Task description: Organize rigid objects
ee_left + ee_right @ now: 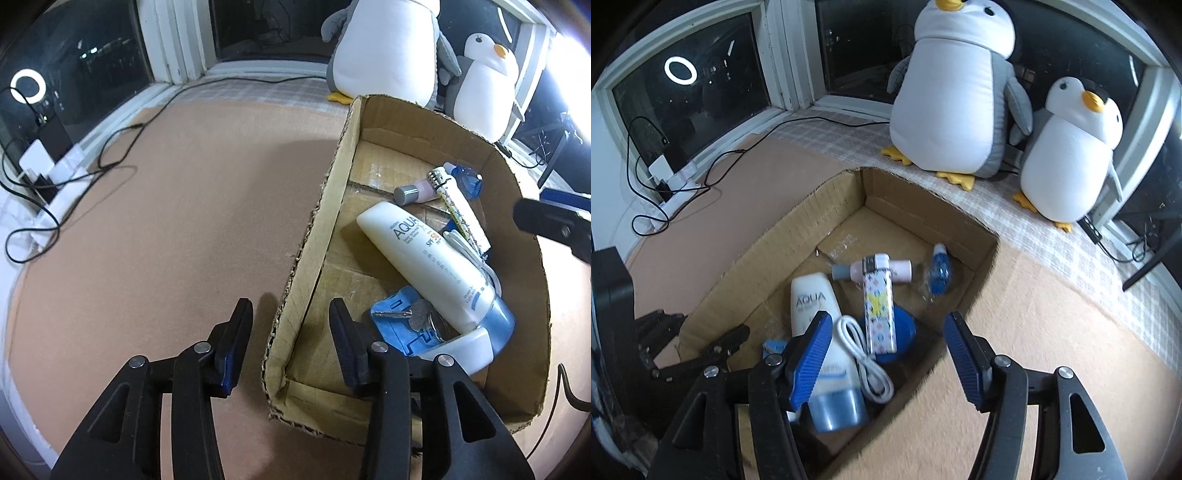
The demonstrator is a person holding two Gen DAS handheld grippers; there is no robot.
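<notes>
Left wrist view: left gripper (291, 314) straddles the cardboard box (321, 206) wall, jaws parted, gripping nothing. Right gripper (886, 328) hangs open and empty over the box, where the white AQUA tube (812, 306) with blue cap lies beside a patterned lighter (879, 310)

Open mat (166, 221) left of the cardboard box (325, 206); far box half (886, 221) bare, near half crowded.

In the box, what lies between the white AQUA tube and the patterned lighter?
A coiled white cable lies between the AQUA tube and the patterned lighter, touching both inside the cardboard box. It shows best in the right wrist view.
</notes>
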